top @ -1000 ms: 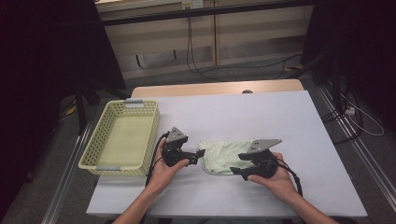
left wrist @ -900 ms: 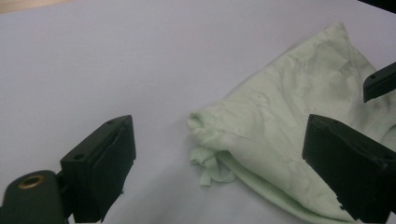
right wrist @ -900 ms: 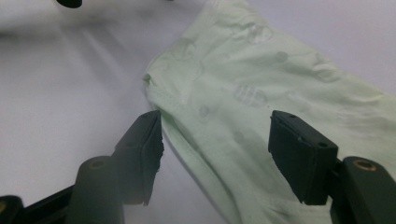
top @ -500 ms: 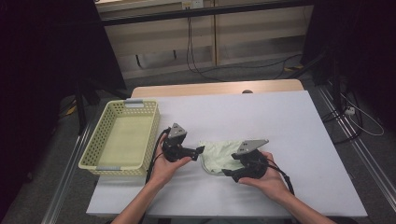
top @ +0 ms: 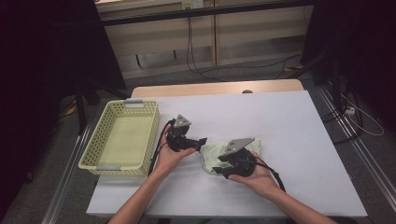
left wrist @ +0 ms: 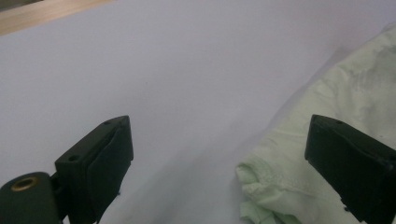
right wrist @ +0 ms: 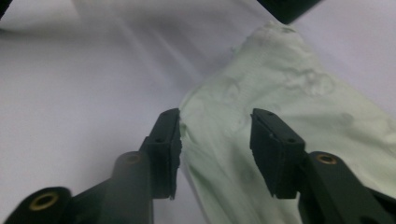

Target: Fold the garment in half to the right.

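Note:
A crumpled pale green cloth (top: 213, 152) lies on the white table (top: 280, 126) near its front. My left gripper (top: 201, 142) rests at the cloth's left end and is wide open. In the left gripper view the cloth's folded corner (left wrist: 264, 179) lies just inside the right jaw, with bare table between the jaws (left wrist: 219, 135). My right gripper (top: 216, 167) sits over the cloth's near edge. In the right gripper view it (right wrist: 217, 126) is open, and its jaws straddle a raised fold of the cloth (right wrist: 219, 116) without closing on it.
A yellow plastic basket (top: 99, 140) stands empty at the table's left edge, just left of my left hand. The table's right half and far side are bare white. A wooden strip (top: 215, 88) runs along the far edge. Cables trail from both grippers.
My right gripper has slid left along the cloth, toward the left gripper. The left gripper has shifted slightly away from me.

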`<state>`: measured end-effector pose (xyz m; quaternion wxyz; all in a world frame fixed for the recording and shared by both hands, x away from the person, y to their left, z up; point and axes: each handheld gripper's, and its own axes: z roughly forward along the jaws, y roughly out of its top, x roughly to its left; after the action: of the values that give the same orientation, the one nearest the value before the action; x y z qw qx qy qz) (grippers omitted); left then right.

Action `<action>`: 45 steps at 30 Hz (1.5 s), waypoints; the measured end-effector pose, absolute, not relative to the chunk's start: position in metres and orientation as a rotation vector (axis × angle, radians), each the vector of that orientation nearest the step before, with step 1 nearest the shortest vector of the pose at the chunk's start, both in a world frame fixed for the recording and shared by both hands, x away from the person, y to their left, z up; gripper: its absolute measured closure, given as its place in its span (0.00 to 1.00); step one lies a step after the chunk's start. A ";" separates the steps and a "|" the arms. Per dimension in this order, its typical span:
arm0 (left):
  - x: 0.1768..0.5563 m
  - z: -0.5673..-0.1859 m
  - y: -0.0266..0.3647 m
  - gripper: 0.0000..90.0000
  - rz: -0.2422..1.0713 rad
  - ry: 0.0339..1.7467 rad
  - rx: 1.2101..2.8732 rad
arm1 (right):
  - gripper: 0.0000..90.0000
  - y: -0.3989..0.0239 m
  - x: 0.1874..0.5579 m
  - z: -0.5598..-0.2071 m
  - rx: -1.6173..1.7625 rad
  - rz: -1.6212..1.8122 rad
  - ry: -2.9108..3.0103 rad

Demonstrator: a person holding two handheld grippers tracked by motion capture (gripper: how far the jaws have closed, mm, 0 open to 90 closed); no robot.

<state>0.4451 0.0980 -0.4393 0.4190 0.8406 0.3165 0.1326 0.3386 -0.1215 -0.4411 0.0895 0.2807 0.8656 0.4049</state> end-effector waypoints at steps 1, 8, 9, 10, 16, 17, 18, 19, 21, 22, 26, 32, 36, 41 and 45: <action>0.446 -0.440 0.098 0.11 0.333 0.790 2.120 | 0.63 -0.118 0.339 -0.441 0.829 1.201 2.581; 0.446 -0.440 0.101 0.11 0.292 0.828 2.105 | 0.68 -0.095 0.338 -0.447 0.786 1.153 2.595; 0.446 -0.440 0.100 0.11 0.287 0.834 2.103 | 0.68 -0.094 0.338 -0.449 0.789 1.153 2.599; 0.446 -0.440 0.100 0.11 0.288 0.831 2.116 | 0.68 -0.093 0.338 -0.450 0.790 1.149 2.608; 0.441 -0.441 0.095 0.26 0.230 0.817 2.138 | 0.69 -0.091 0.334 -0.459 0.821 1.143 2.593; 0.440 -0.441 0.094 0.28 0.220 0.809 2.156 | 0.69 -0.091 0.334 -0.460 0.818 1.146 2.587; 0.440 -0.442 0.094 0.31 0.216 0.805 2.165 | 0.70 -0.091 0.333 -0.460 0.818 1.146 2.585; 0.439 -0.444 0.094 0.34 0.200 0.806 2.153 | 0.70 -0.091 0.333 -0.461 0.810 1.146 2.581; 0.439 -0.446 0.094 0.40 0.179 0.810 2.157 | 0.70 -0.092 0.333 -0.461 0.809 1.152 2.579; 0.439 -0.447 0.094 0.42 0.161 0.809 2.161 | 0.70 -0.092 0.333 -0.461 0.805 1.154 2.580; 0.442 -0.453 0.093 0.52 0.128 0.832 2.163 | 0.71 -0.092 0.333 -0.462 0.806 1.153 2.577; 0.442 -0.459 0.089 0.63 0.094 0.816 2.172 | 0.74 -0.092 0.334 -0.461 0.821 1.149 2.575; 0.440 -0.460 0.089 0.71 0.077 0.795 2.173 | 0.74 -0.091 0.333 -0.460 0.825 1.131 2.574; 0.439 -0.459 0.088 0.85 0.034 0.819 2.164 | 0.74 -0.089 0.333 -0.460 0.830 1.112 2.575; 0.437 -0.458 0.088 0.87 0.055 0.822 2.160 | 0.75 -0.087 0.332 -0.458 0.846 1.091 2.570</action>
<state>0.4365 0.0878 -0.4581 0.4031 0.8550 0.3255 0.0219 0.3324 -0.0868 -0.4585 0.1118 0.2883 0.8754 0.3715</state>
